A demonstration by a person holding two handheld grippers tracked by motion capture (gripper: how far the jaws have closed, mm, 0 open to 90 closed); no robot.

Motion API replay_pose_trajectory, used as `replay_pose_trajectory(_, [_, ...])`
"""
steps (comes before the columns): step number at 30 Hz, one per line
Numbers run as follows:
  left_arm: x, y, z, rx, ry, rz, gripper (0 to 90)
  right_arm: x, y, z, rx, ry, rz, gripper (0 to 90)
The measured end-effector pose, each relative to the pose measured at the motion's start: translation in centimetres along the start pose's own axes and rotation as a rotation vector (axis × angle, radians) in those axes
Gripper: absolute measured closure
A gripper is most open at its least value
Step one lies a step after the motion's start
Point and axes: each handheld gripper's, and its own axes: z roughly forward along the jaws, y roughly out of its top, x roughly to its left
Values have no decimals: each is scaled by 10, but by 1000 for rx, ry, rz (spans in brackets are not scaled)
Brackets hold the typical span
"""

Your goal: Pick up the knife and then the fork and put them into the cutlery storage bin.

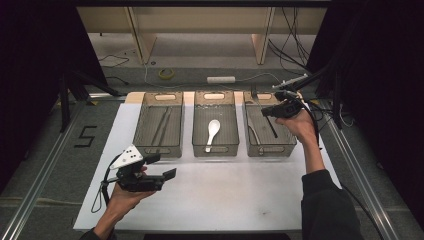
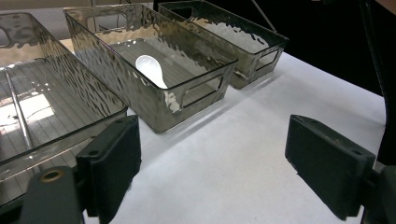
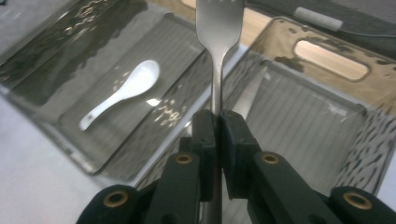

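My right gripper (image 1: 263, 112) hovers over the right clear bin (image 1: 270, 149), shut on a metal fork (image 1: 272, 129). In the right gripper view the fork (image 3: 217, 56) rises upright from the closed jaws of the right gripper (image 3: 217, 119), tines at the top. A white spoon (image 1: 212, 132) lies in the middle bin (image 1: 215, 148); the spoon (image 3: 122, 93) lies flat. My left gripper (image 1: 162, 166) is held low over the white sheet in front of the left bin (image 1: 157, 149), open and holding nothing. The left gripper (image 2: 219, 158) has its jaws spread wide.
The three bins stand side by side at the back of the white sheet (image 1: 225, 200). Thin metal sticks (image 1: 162, 125) lie in the left bin, one stick (image 2: 18, 112) close by. Bare sheet stretches in front of the bins. Cables and a tape roll (image 1: 166, 73) lie beyond the table.
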Motion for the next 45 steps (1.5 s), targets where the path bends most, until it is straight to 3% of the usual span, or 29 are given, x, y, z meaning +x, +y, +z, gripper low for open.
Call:
replay_pose_trajectory(7, [0,0,0,0,-1,-1,181,-9,-2,15,2,-33,47,853])
replay_pose_trajectory(12, [0,0,0,0,-1,1,181,-12,-7,27,33,-60,58,853])
replay_pose_trajectory(18, [0,0,0,0,-1,1,181,-14,-18,38,50,-57,75,853])
replay_pose_trajectory(24, [0,0,0,1,-1,2,181,-14,-27,47,69,-83,78,852])
replay_pose_trajectory(45, [0,0,0,1,-1,2,181,-11,-38,68,147,-94,109,850])
